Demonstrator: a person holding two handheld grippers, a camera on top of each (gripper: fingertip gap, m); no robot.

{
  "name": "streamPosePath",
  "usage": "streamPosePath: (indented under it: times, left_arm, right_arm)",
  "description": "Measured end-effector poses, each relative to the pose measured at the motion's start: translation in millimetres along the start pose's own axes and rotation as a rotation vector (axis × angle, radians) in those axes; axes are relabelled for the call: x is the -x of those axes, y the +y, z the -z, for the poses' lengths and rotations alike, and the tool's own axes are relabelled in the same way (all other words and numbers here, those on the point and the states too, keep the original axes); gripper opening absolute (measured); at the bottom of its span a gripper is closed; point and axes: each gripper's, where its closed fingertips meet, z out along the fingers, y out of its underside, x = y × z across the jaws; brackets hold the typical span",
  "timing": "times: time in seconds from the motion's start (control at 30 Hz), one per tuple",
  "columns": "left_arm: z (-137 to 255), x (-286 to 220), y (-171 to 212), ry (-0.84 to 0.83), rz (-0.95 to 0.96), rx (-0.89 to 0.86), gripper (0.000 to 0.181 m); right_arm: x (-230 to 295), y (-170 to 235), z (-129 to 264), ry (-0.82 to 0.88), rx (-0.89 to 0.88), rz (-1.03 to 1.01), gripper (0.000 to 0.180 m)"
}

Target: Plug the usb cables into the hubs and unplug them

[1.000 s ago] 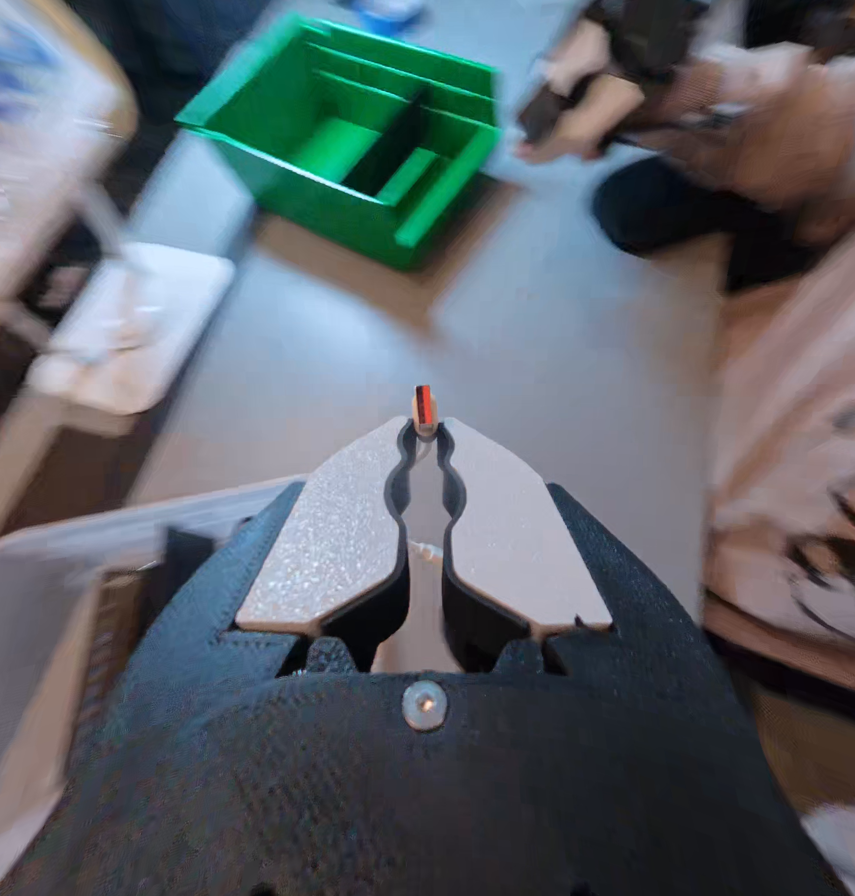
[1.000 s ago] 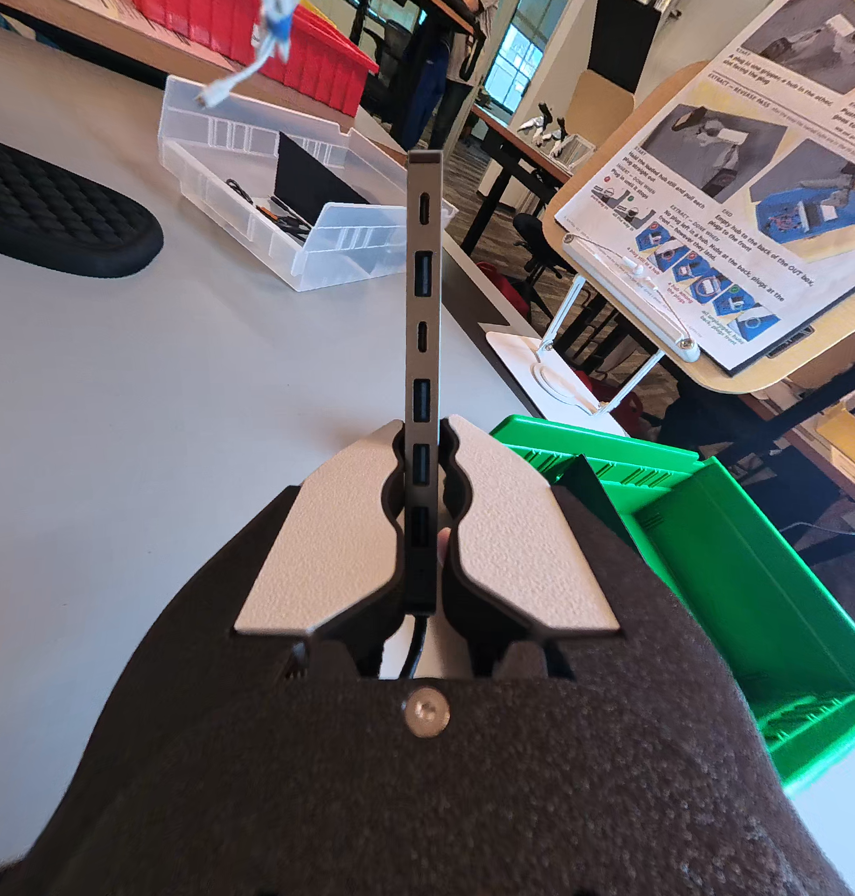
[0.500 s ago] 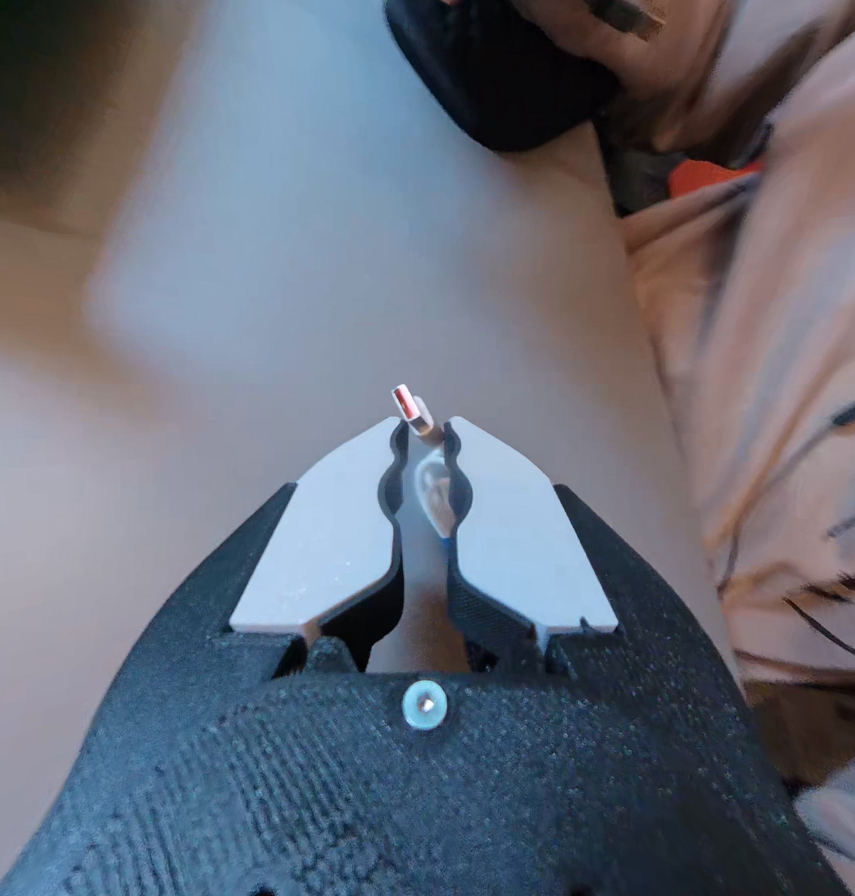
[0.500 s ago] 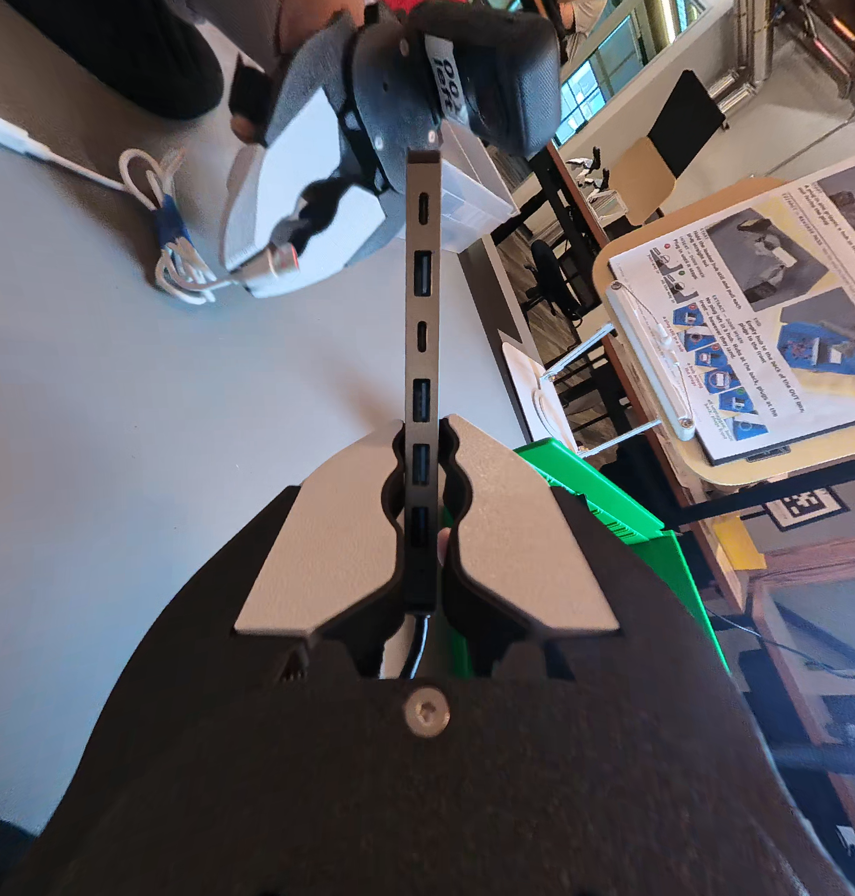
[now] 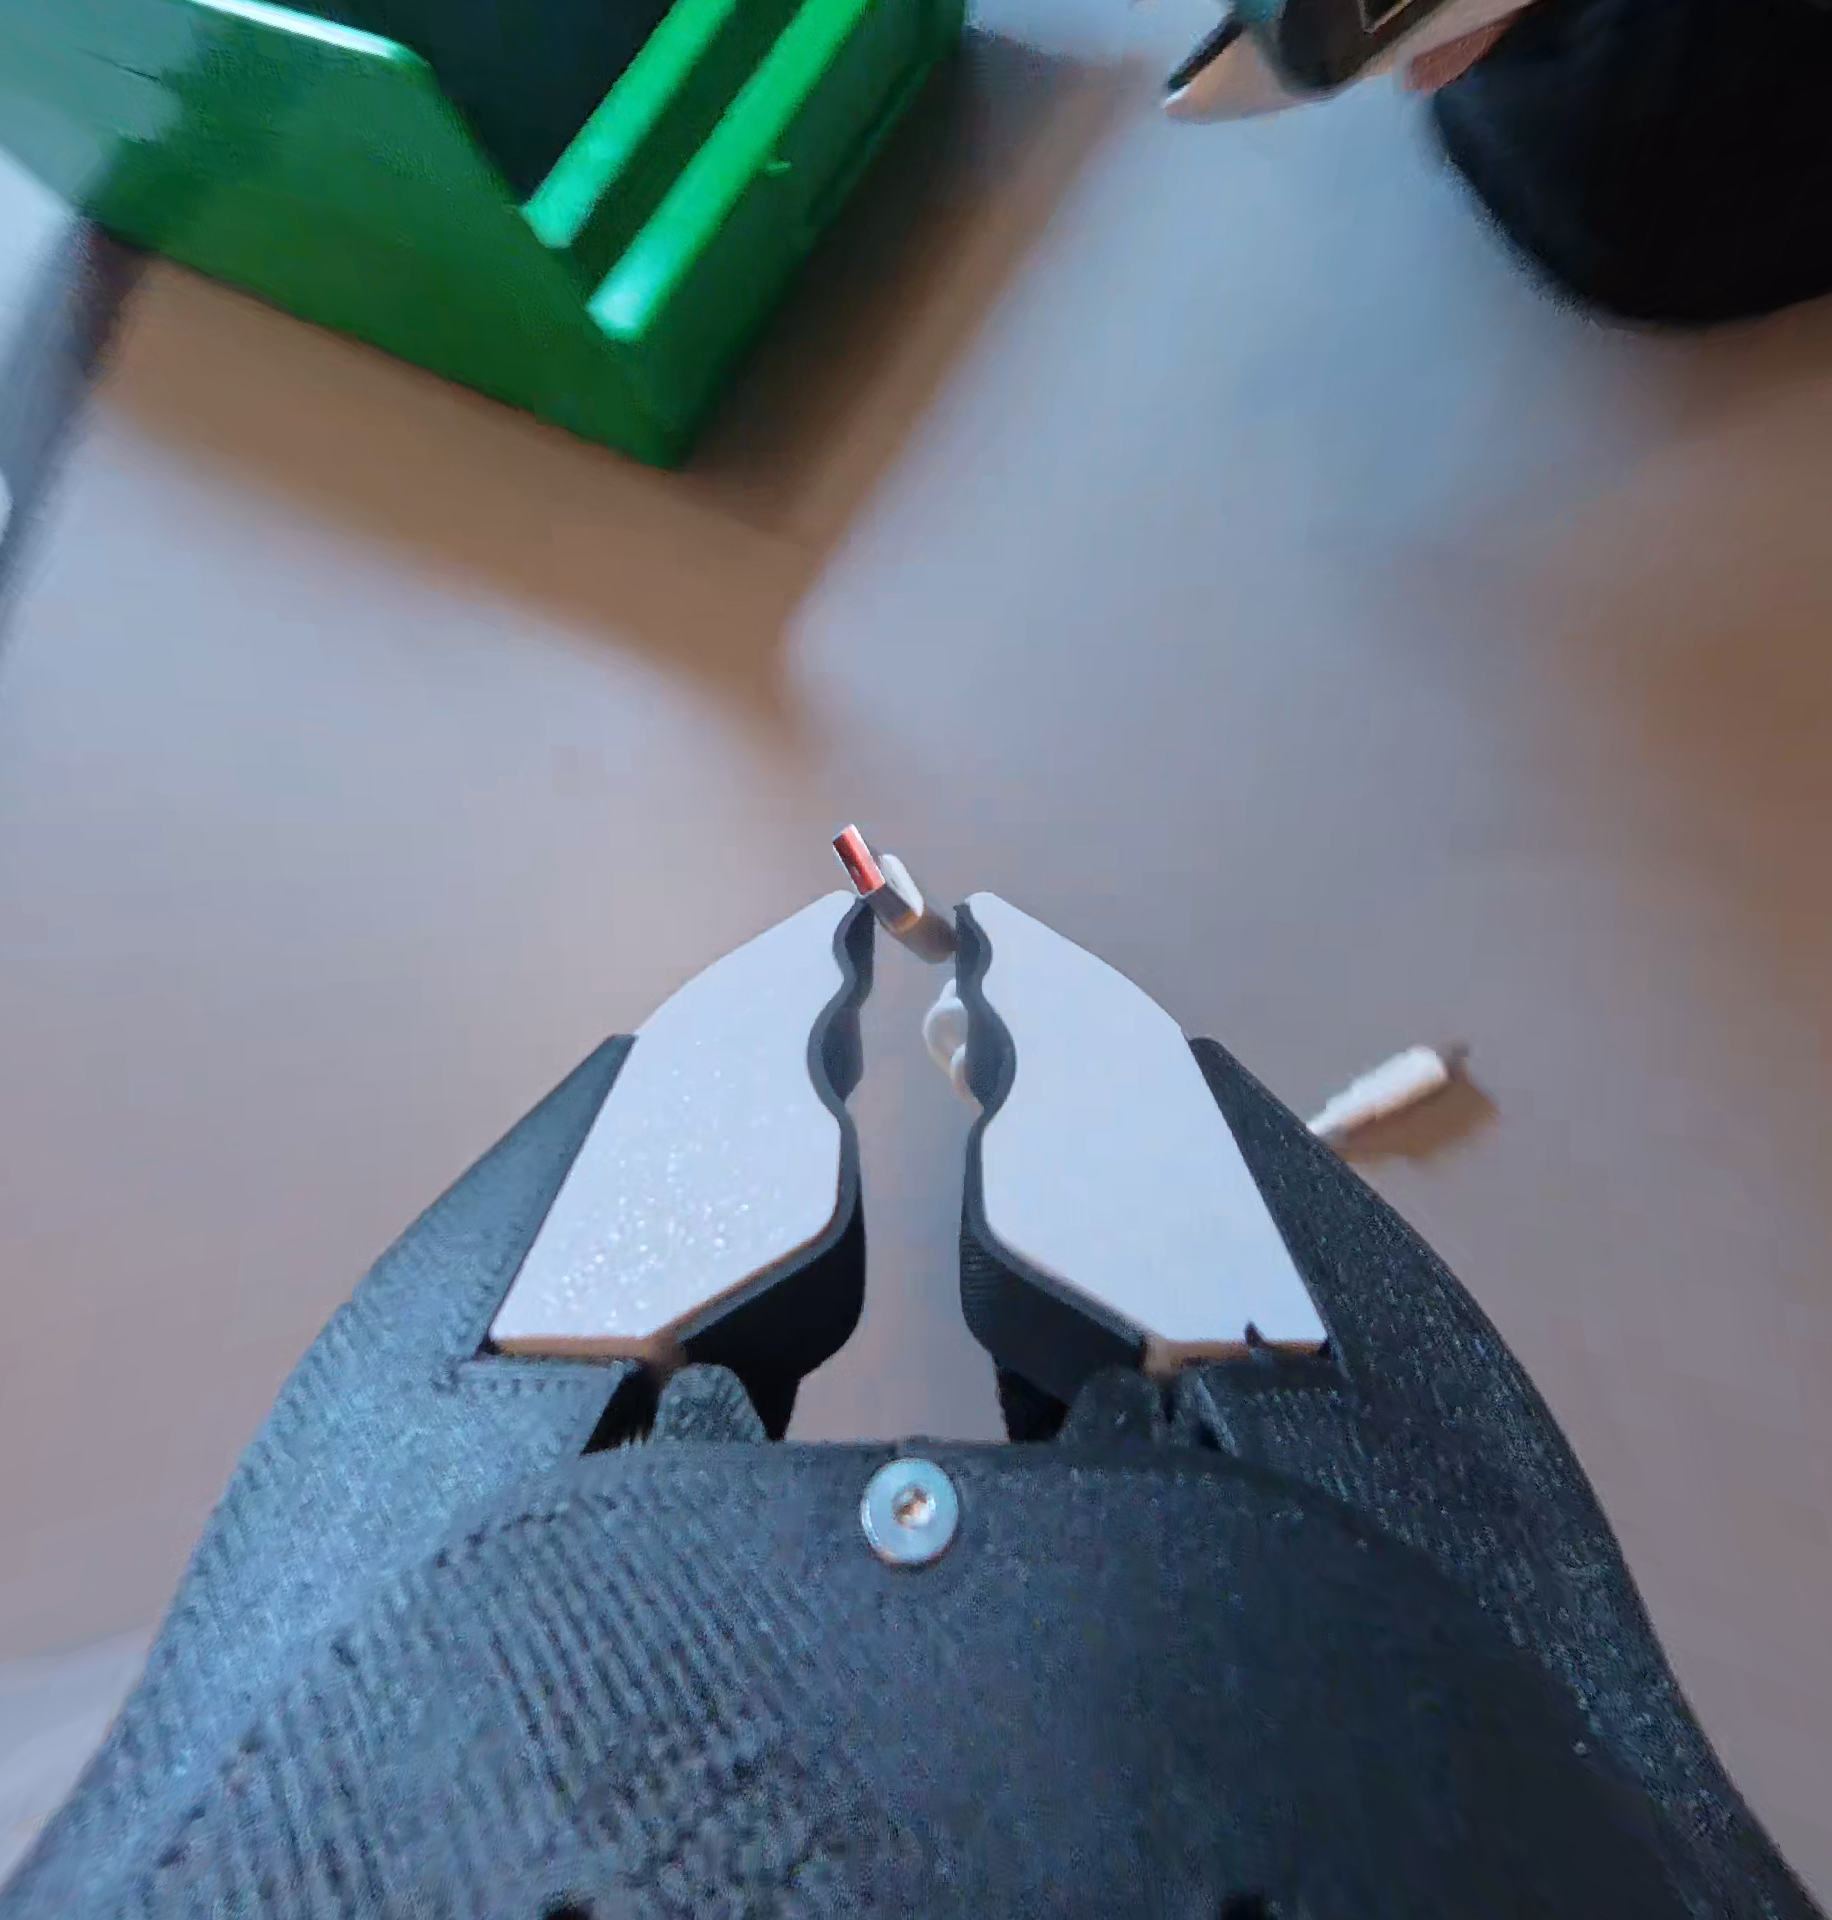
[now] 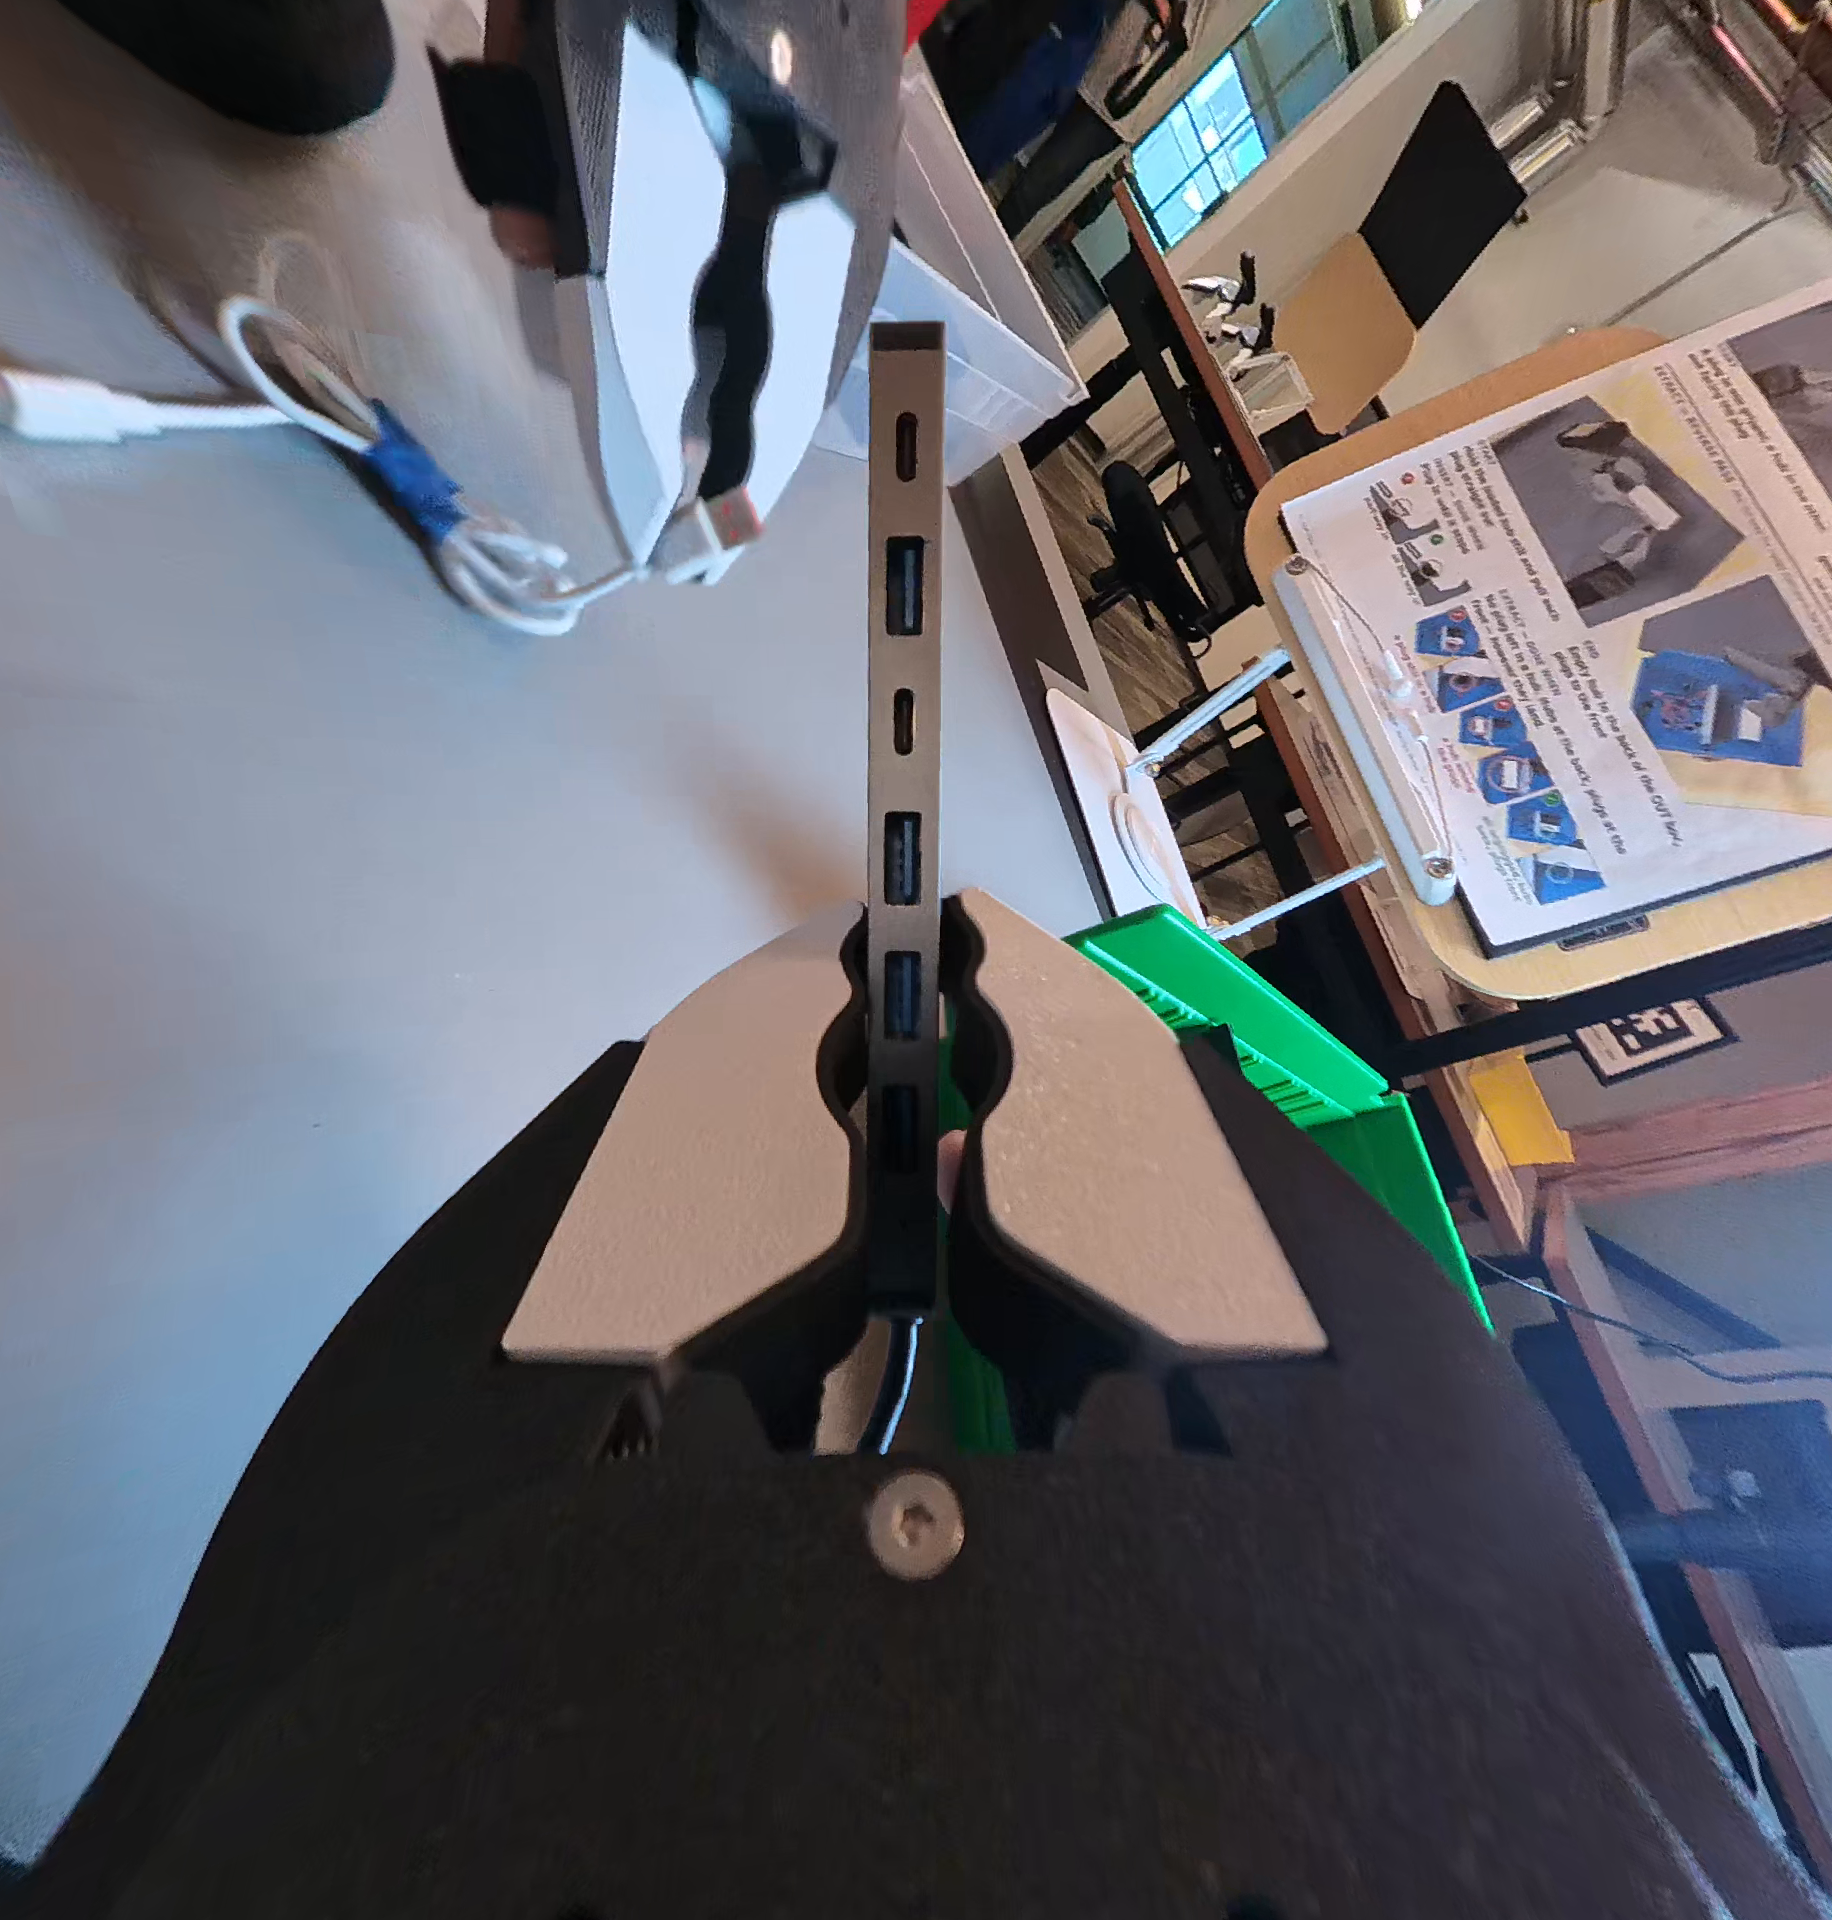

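On the left of the grey table (image 6: 268, 831), the white cable (image 6: 299, 416) trails slack, its spare length bundled in a blue tie (image 6: 413, 488) so it cannot snag. From that bundle a short run rises to the left gripper (image 6: 720, 457), whose fingers pinch the USB plug (image 5: 886, 899) at its shell — the red-tongued metal end pokes out past the tips, skewed to the left, not straight along the fingers. That tilt probably has to be squared up before it will enter a port.

Just right of the plug, apart from it, stands the dark hub (image 6: 904, 665). The right gripper (image 6: 907, 935) is clamped on the hub's lower half with the port face turned to the camera, likely so the upper ports stay free and readable — two lower ones sit between the fingers. The hub's black lead runs back into the claw.

Farther right, a green bin (image 6: 1296, 1039) waits at the table edge, and an instruction sheet (image 6: 1618, 644) is propped on a stand.
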Motion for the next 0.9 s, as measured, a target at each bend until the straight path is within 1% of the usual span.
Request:
streamPosePath:
  times: [0.07,0.1,0.17,0.23,0.27,0.3,0.37,0.4,0.47,0.53,0.57,0.7,0.9]
  left_arm:
    - [24.1,20.5,0.1,-0.198,-0.097,0.107,0.014]
    - [35.1,24.7,1.0,-0.26,-0.142,0.174,0.014]
    - [43.3,15.1,10.2,-0.249,-0.192,0.331,0.013]
    - [31.7,2.7,18.8,-0.2,-0.234,0.432,0.012]
    - [19.6,-6.5,23.5,-0.143,-0.249,0.457,0.012]
    - [5.9,-16.1,25.7,-0.078,-0.254,0.449,0.016]
    - [-16.7,-37.0,21.6,0.064,-0.226,0.364,0.03]
    - [-21.9,-47.3,17.5,0.137,-0.21,0.312,0.034]
    - [-20.9,-55.5,4.3,0.221,-0.204,0.196,0.038]
    - [-9.3,-56.1,-5.0,0.278,-0.229,0.103,0.033]
    - [-3.2,-52.4,-5.4,0.282,-0.245,0.081,0.034]
    - [16.7,-28.3,4.3,0.214,-0.298,0.072,0.036]
    - [32.3,-4.9,10.6,0.134,-0.214,-0.047,0.038]
  right_arm:
    - [-3.8,0.7,0.6,0.013,-0.003,-0.019,0.011]
    - [-5.3,0.5,0.7,0.014,-0.009,-0.034,0.011]
    - [-8.6,-0.4,1.0,0.021,-0.022,-0.062,0.011]
    - [-11.2,-1.2,1.7,0.03,-0.026,-0.072,0.011]
    - [-12.4,-0.9,2.5,0.036,-0.023,-0.071,0.011]
    - [-13.1,-0.3,3.7,0.041,-0.018,-0.067,0.011]
    - [-14.5,2.2,6.8,0.055,-0.006,-0.055,0.011]
    - [-15.2,4.4,8.2,0.061,0.002,-0.048,0.011]
    - [-16.0,11.1,10.0,0.07,0.025,-0.026,0.011]
    - [-15.2,17.3,9.1,0.063,0.045,-0.016,0.011]
    - [-14.8,19.3,8.1,0.059,0.051,-0.014,0.011]
    - [-10.1,24.1,4.6,0.041,0.079,-0.002,0.011]
    - [-4.3,25.2,-0.6,0.024,0.1,0.003,0.011]
